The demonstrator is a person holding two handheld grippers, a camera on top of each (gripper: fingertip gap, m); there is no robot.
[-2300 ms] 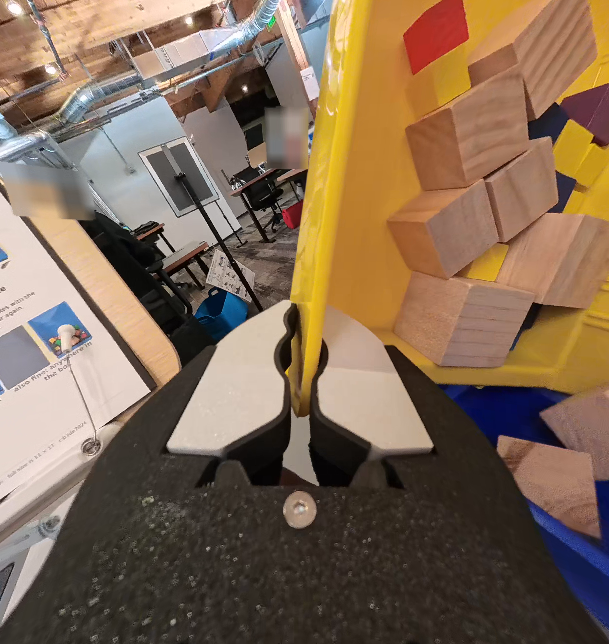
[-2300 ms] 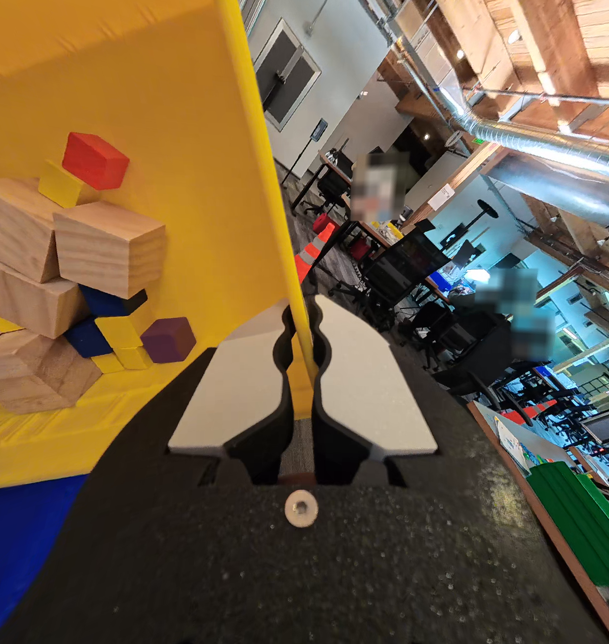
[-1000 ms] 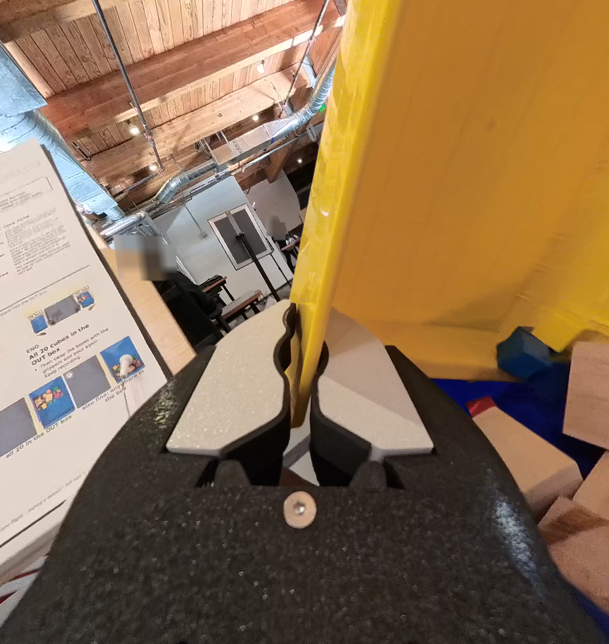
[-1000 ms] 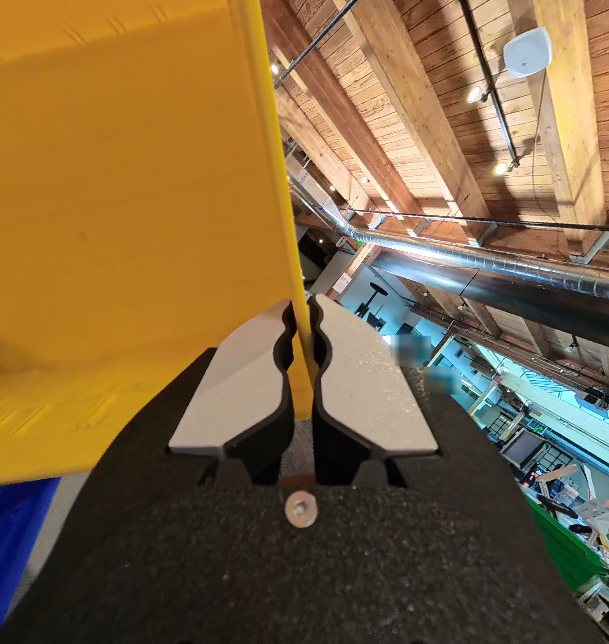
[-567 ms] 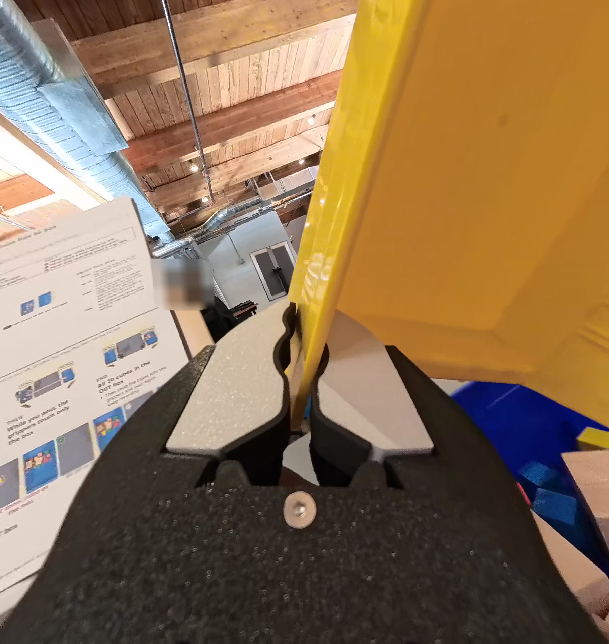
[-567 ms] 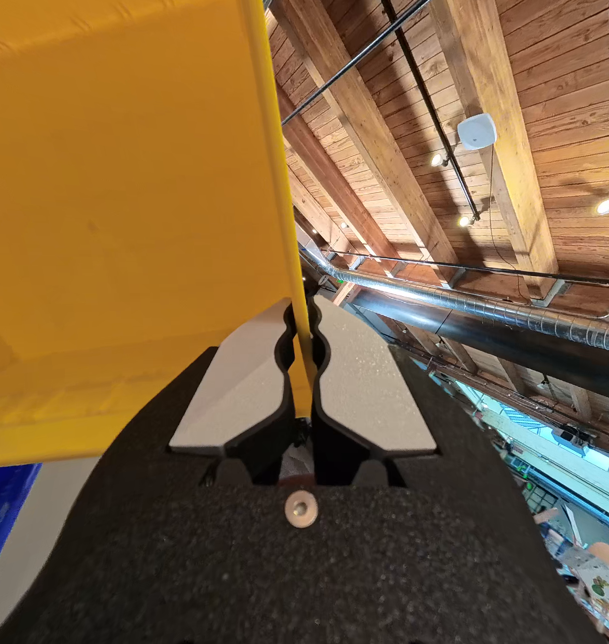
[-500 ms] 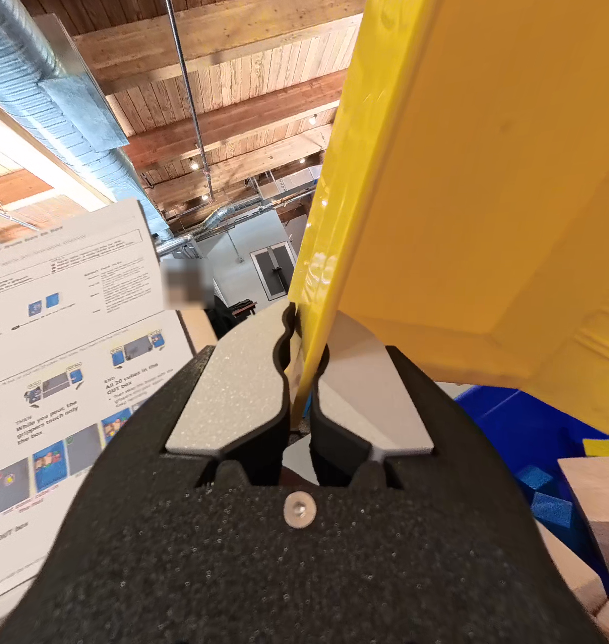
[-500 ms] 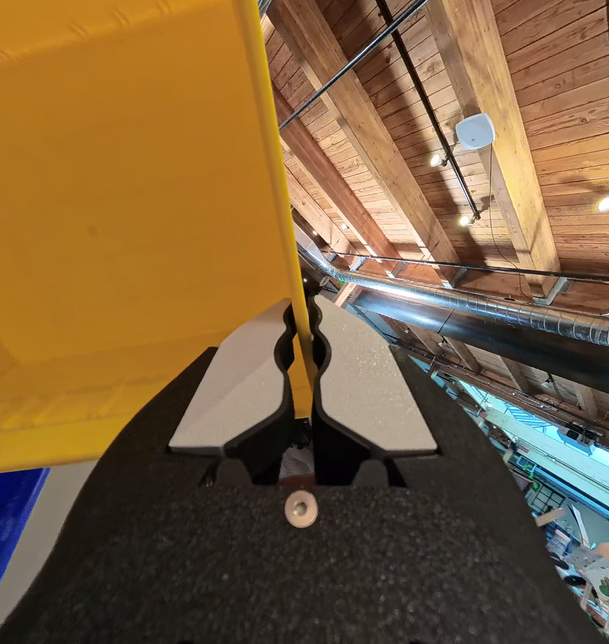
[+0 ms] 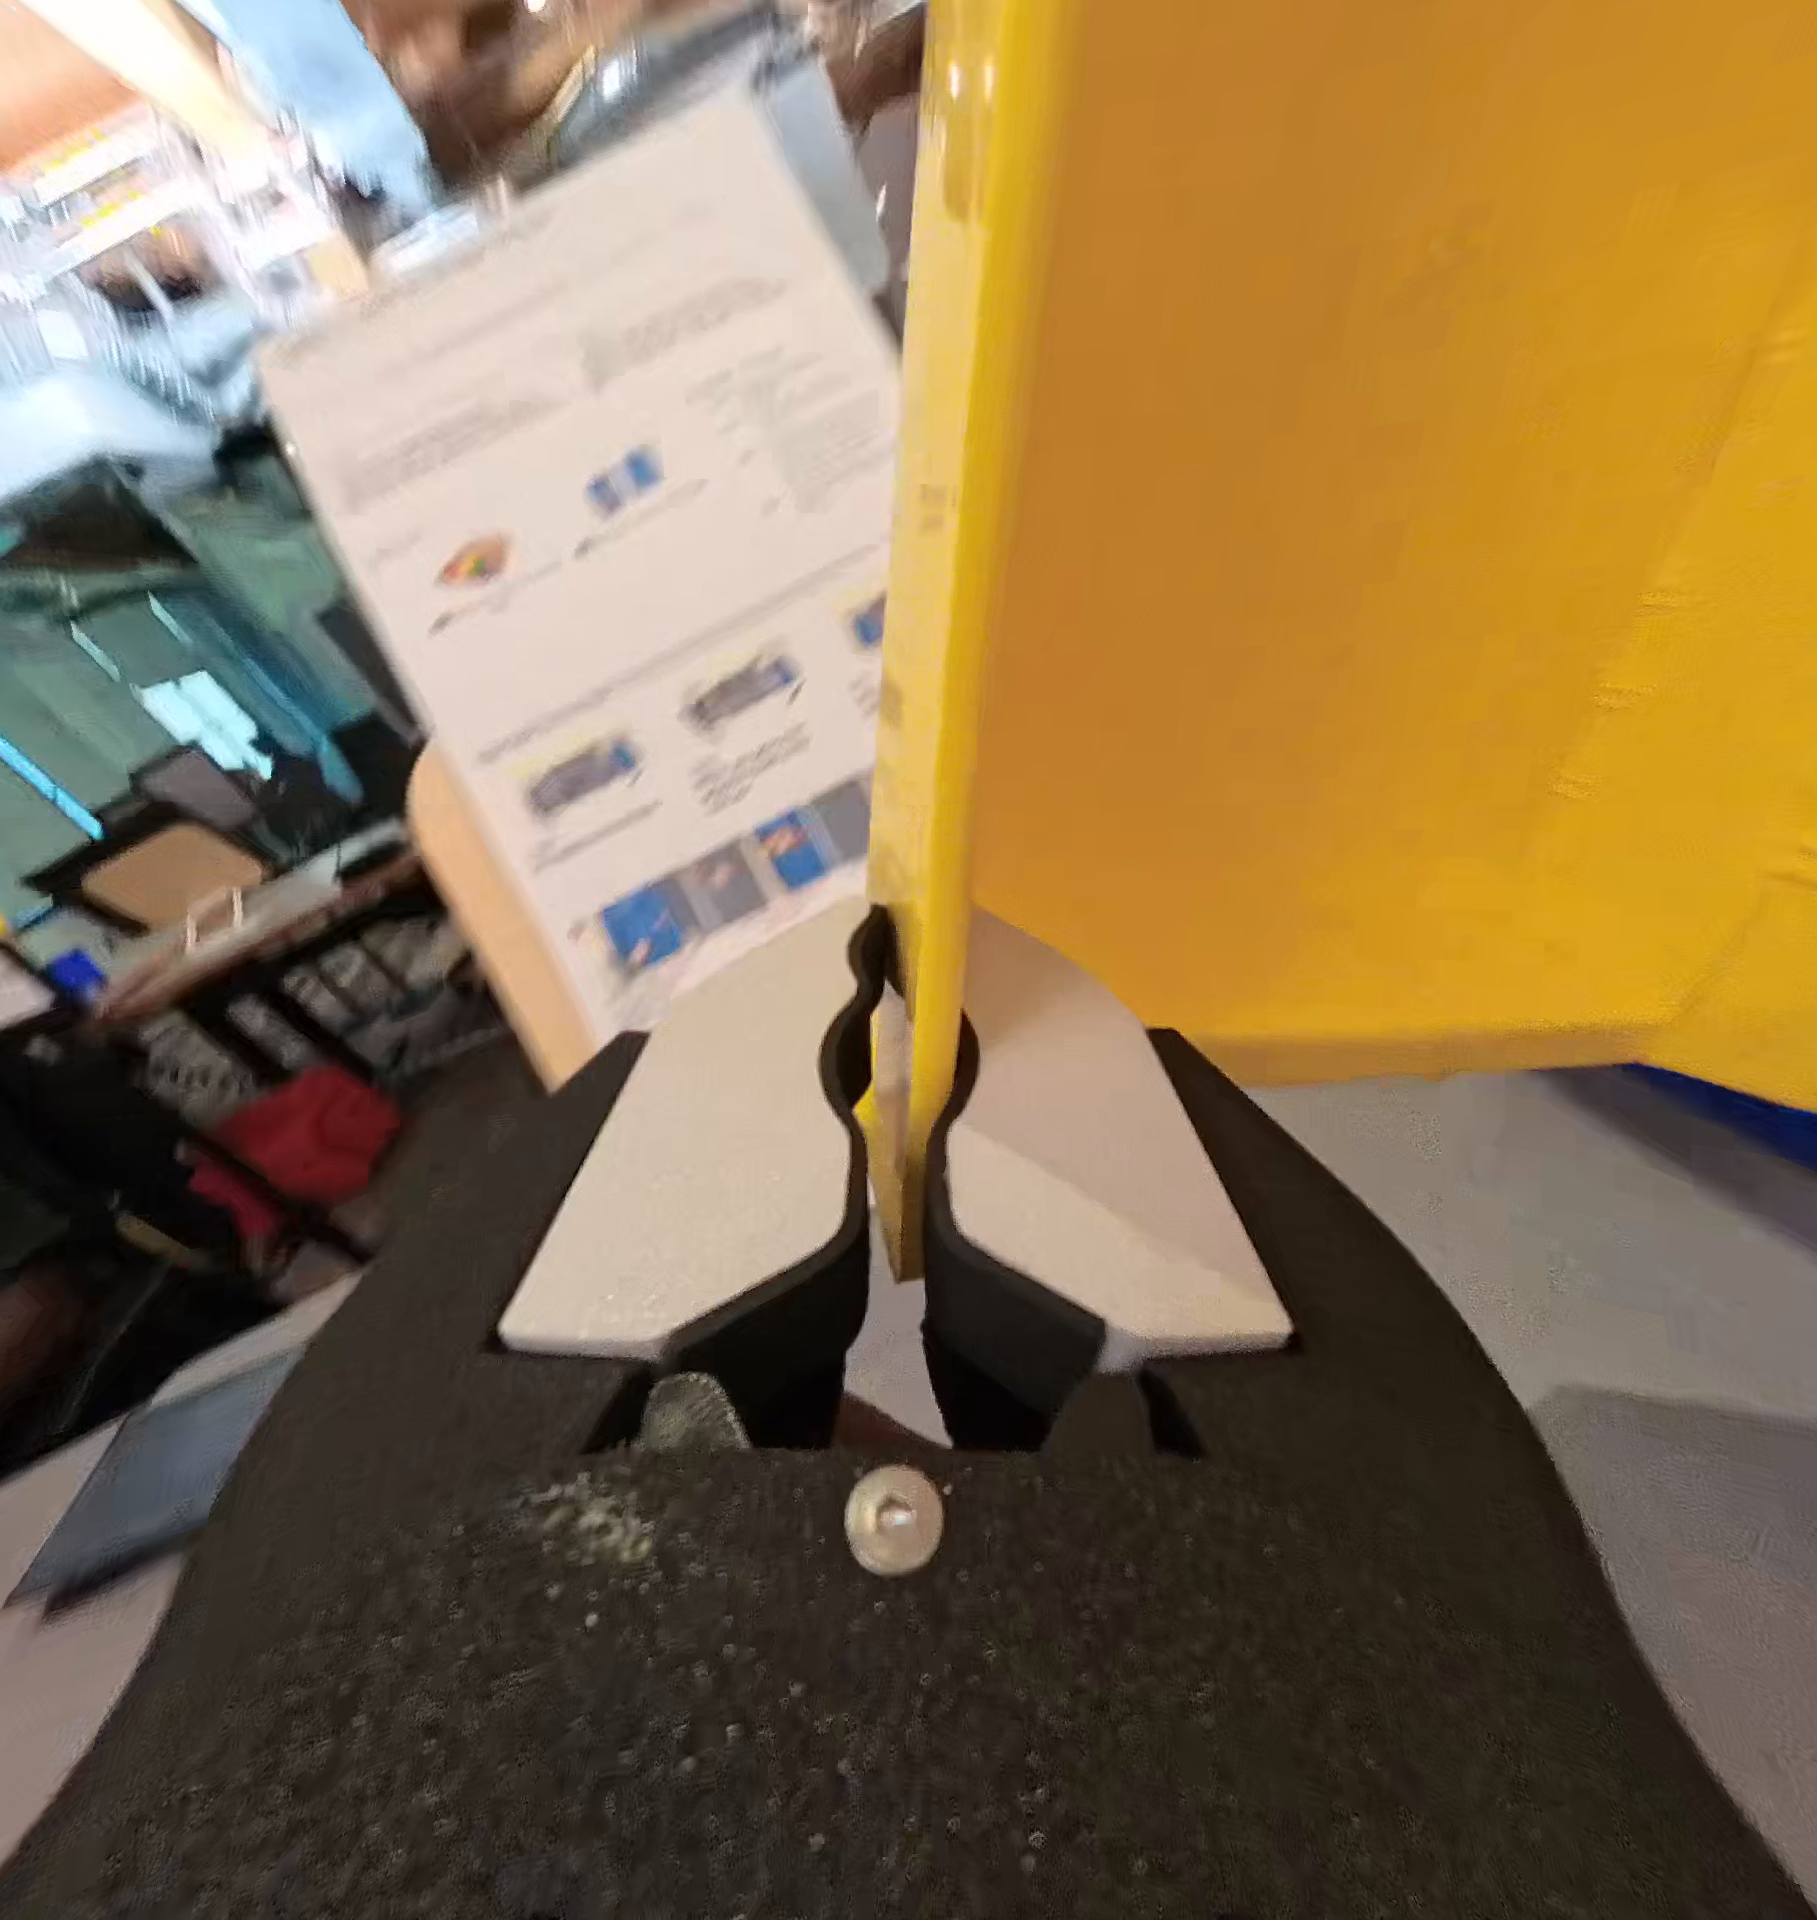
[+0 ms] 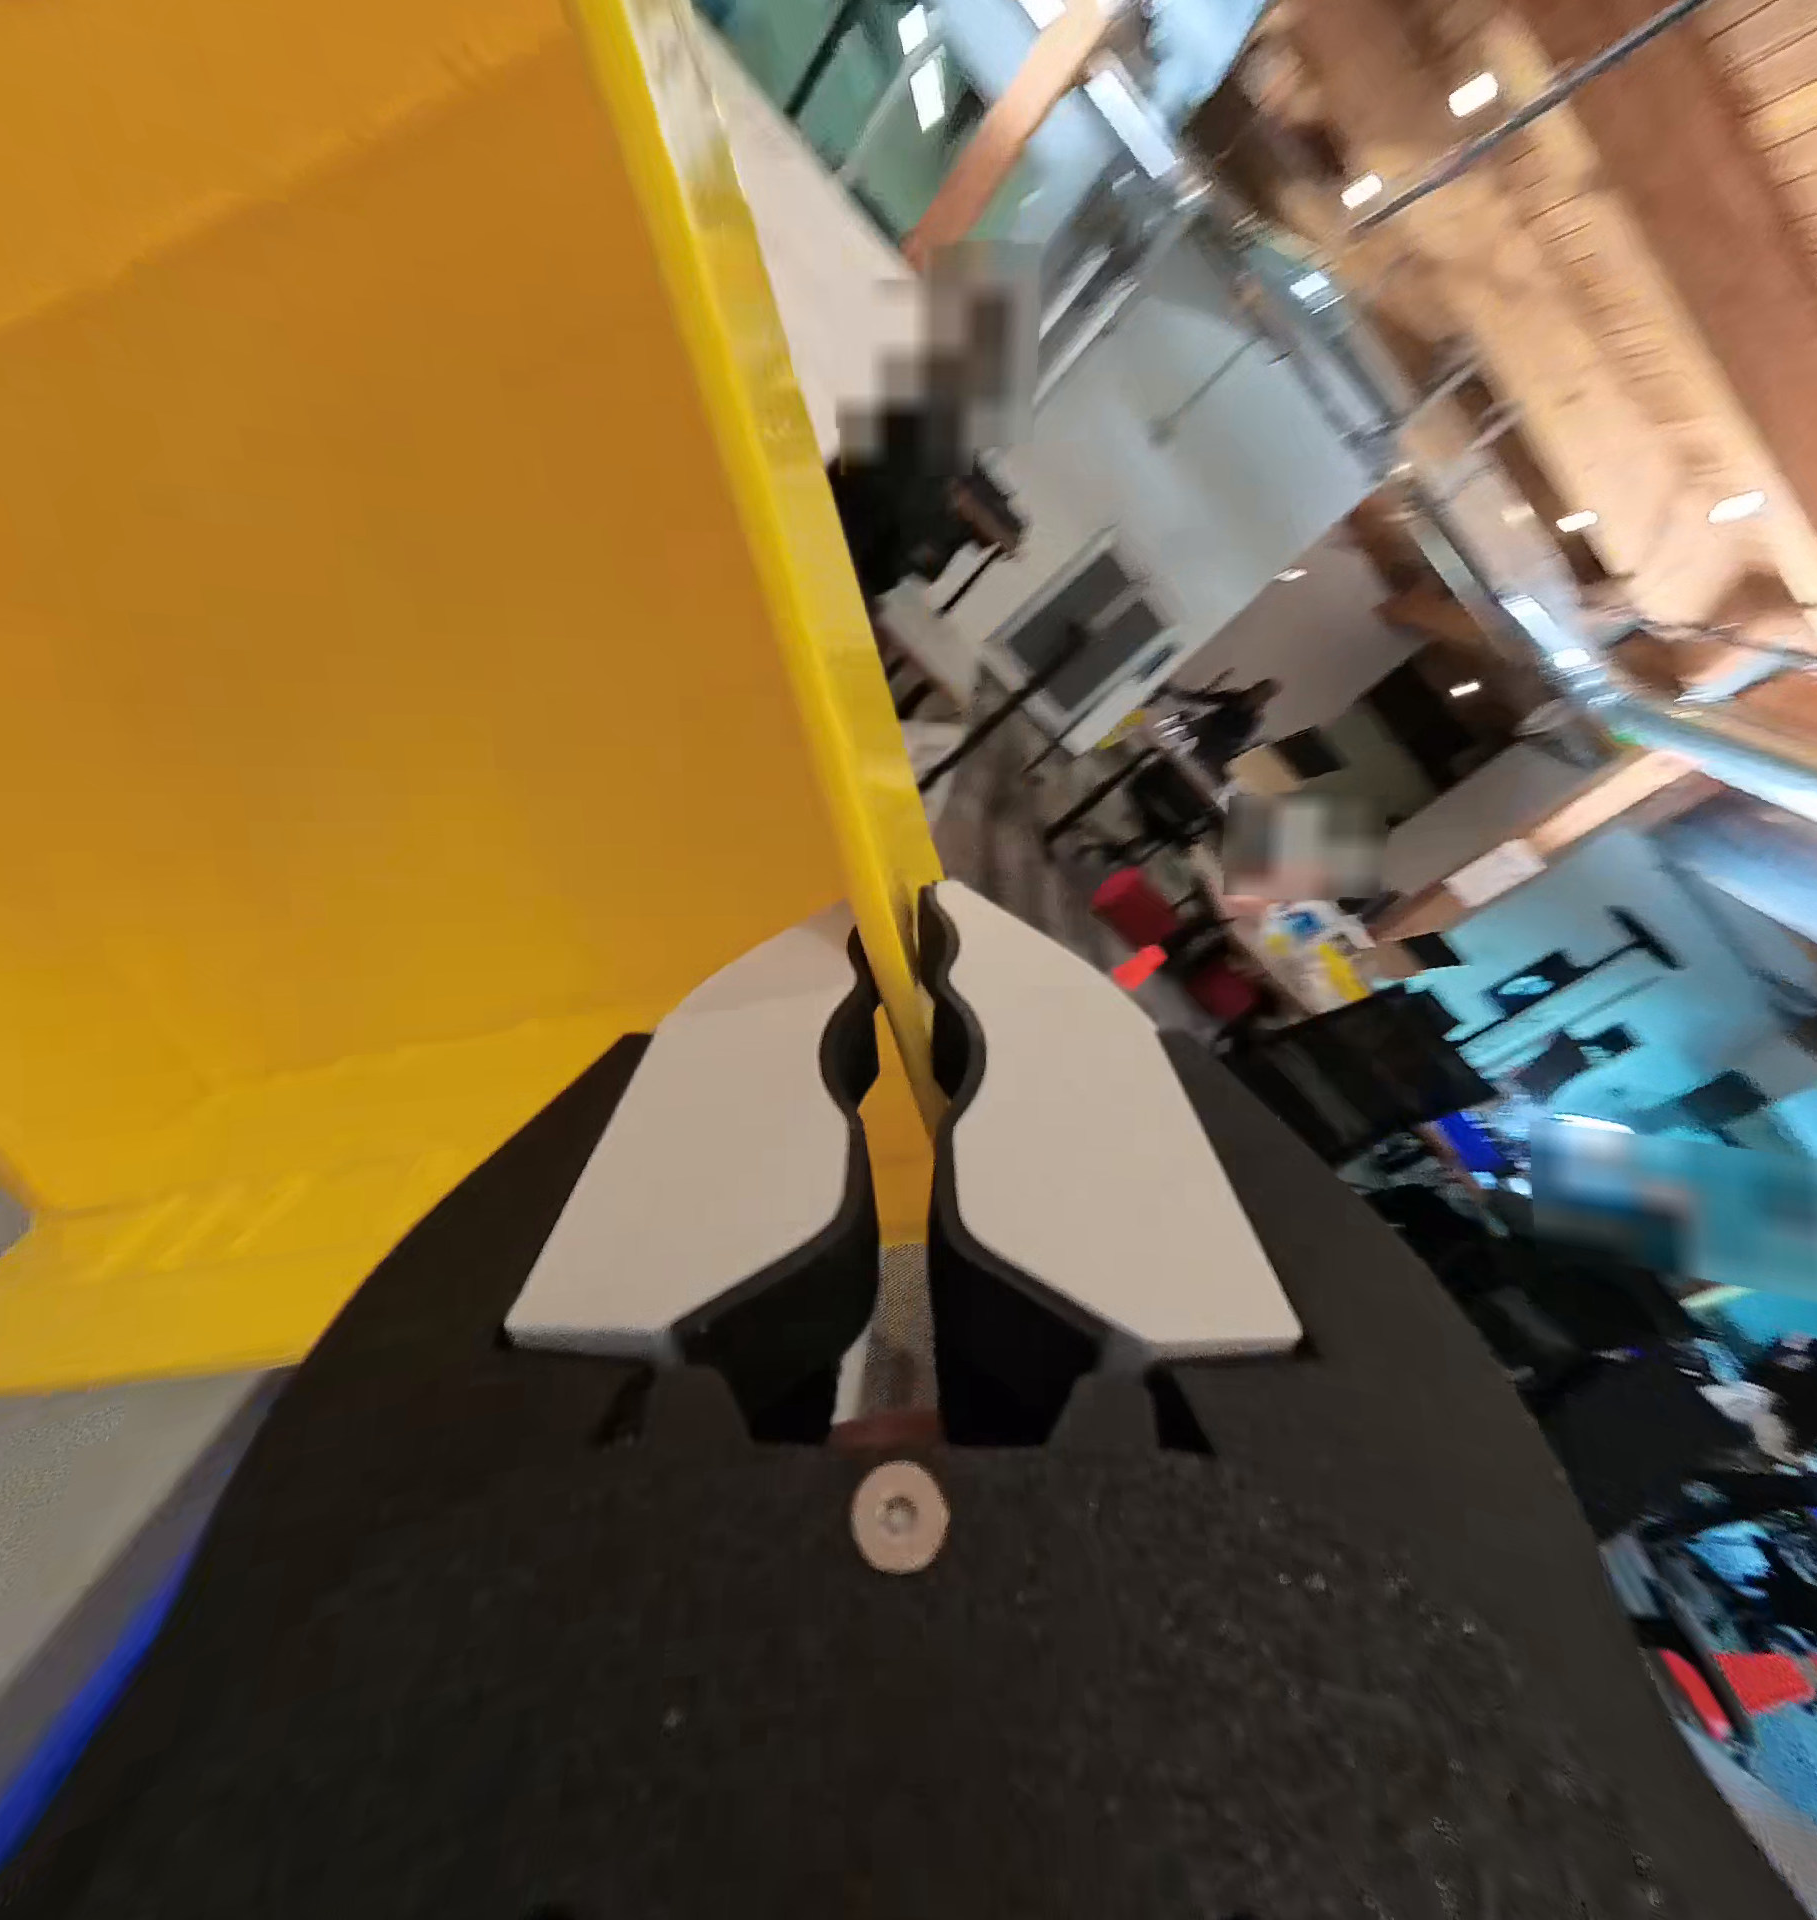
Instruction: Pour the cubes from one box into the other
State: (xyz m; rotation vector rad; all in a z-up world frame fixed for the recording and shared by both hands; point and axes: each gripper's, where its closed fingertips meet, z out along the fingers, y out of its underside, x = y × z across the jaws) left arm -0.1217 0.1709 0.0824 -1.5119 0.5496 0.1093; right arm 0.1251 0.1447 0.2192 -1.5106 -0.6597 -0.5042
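Note:
The yellow box (image 9: pixel 1403 520) is held up in the air between both grippers, and its visible inside is bare. My left gripper (image 9: pixel 909 997) is shut on the box's left wall edge. My right gripper (image 10: pixel 899 966) is shut on the box's right wall edge, with the yellow box (image 10: pixel 364 623) filling the left of that view. A strip of the blue box (image 9: pixel 1756 1122) shows below the yellow box at the right, and a blue edge (image 10: pixel 73 1704) shows at lower left in the right wrist view. No cubes are in view.
A white instruction sheet (image 9: pixel 592 499) stands to the left of the box. The grey table top (image 9: pixel 1610 1299) lies below it. Beyond are office desks, chairs and blurred people (image 10: pixel 1299 1039). Both views are motion-blurred.
The views have swung down from the wooden ceiling to the room and table. The yellow box has tipped back with them, and the cubes and most of the blue box have left the view.

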